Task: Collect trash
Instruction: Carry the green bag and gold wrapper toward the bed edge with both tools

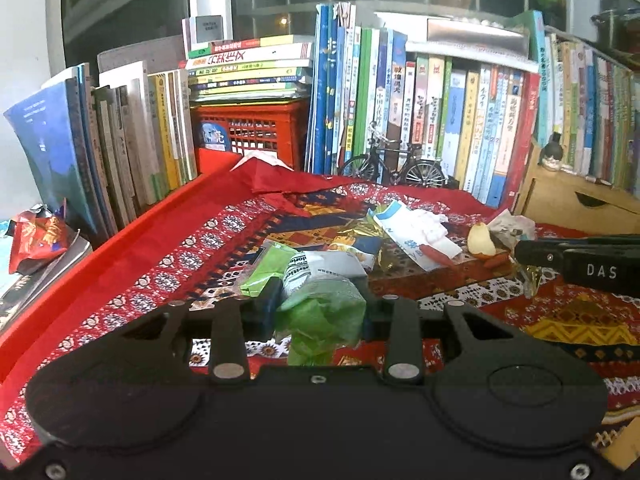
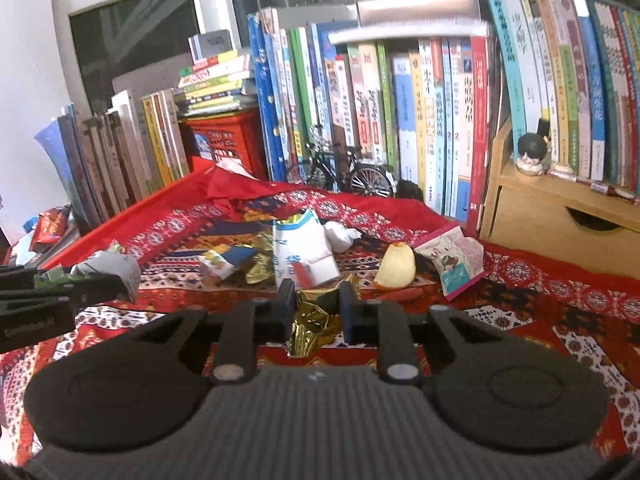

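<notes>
Both tongs are loaded. The left gripper [image 1: 320, 304] is closed to a narrow gap on a bundle of green plastic wrap [image 1: 324, 316] with a white printed wrapper [image 1: 320, 270] bunched on top of it. The right gripper [image 2: 316, 304] is pinched narrow on a crumpled gold foil wrapper [image 2: 314, 326], which hangs down between its fingers.

The rest of the litter lies on the patterned red cloth [image 2: 540, 280] in the middle of the desk: a white and blue paper bag [image 2: 300, 252], a crumpled tissue [image 2: 340, 236] just beyond it, a bitten apple piece [image 2: 396, 266] to the right, and a pink-edged snack packet [image 2: 456, 260] further right. No bin shows in either view, so I cannot tell where the loads should go.

To carry well, I would keep both grips firm and steady, since the green wrap is slippery and its tail dangles below the fingers (it could snag on the cloth's folds). Lifting clear of the pile before moving sideways seems wise. The model bicycle [image 2: 340, 172] and the rows of books [image 2: 400, 112] at the far edge call for a path toward the near side.
</notes>
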Demonstrator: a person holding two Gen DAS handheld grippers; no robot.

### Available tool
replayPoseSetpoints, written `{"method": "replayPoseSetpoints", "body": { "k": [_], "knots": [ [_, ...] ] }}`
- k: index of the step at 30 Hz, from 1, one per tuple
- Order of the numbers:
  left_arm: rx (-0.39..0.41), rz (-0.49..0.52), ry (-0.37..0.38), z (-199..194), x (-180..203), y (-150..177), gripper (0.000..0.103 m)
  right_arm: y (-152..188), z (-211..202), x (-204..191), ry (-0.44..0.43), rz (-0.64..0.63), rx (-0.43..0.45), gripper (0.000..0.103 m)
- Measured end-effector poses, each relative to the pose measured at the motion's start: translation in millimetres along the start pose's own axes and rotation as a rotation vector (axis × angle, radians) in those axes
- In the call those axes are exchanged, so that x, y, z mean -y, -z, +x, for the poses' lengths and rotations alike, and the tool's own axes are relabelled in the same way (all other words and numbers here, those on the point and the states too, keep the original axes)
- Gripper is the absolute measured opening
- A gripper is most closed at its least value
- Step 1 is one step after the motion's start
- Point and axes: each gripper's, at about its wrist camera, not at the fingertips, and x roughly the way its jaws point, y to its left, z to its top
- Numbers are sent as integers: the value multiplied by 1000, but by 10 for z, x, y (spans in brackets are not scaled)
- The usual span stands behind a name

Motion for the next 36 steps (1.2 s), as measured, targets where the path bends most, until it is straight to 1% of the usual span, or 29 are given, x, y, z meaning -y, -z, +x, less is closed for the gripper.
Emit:
{"method": "replayPoseSetpoints", "body": {
  "k": [6,8,10,12,16,23,26,31,36],
  "knots": [
    [16,11,14,-273,-177,73,35,25,-299,-160,19,27,25,26],
    [31,36,11,-377,-201,95,35,42,-399,-229,24,30,35,26],
    [41,48,24,-488,-241,109,35,65,-506,-297,32,36,57,26],
    [42,39,42,-593,-305,114,35,84,-615,-364,35,49,75,26],
    [74,39,53,-824,-430,129,35,98,-824,-524,50,53,114,26],
    [116,82,78,-1177,-673,198,35,122,-1141,-824,74,58,172,26],
    [132,86,82,-1345,-791,259,35,171,-1262,-979,69,64,183,26],
    [124,72,96,-1593,-992,410,35,308,-1426,-1265,70,44,185,27],
    [143,103,106,-1895,-1161,588,35,468,-1649,-1531,66,35,198,27]
  ]
}}
